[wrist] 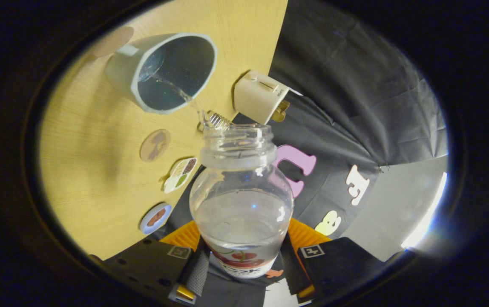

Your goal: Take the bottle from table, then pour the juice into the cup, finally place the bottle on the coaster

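The gripper [243, 260] is clamping the clear bottle [242, 200] between both fingers, tilting it over the wooden table [87, 170]. A thin stream of clear liquid [176, 90] is running from the bottle's open mouth into the pale cup [163, 70] beyond. A round coaster [155, 145] is lying near the cup, just left of the bottle's neck.
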